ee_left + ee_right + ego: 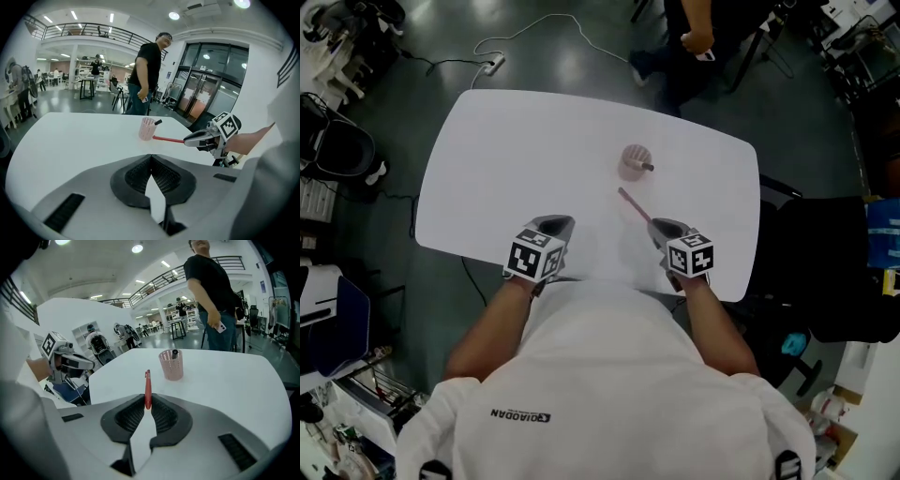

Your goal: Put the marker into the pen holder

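Bare forearms [492, 323] reach forward. The left gripper [555, 223] points to 1 o'clock, jaws together and empty. The right gripper [661, 225] points to 11 o'clock — jaws clamped on the marker [633, 203].

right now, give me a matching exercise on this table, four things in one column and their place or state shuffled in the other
1. red marker
2. pen holder
3. left gripper
4. dark pen

A. sticking out of the pen holder
B. shut, nothing in it
C. upright on the table, beyond both grippers
D. clamped in the right gripper

Pairs: 1-D, 2-C, 3-B, 4-A
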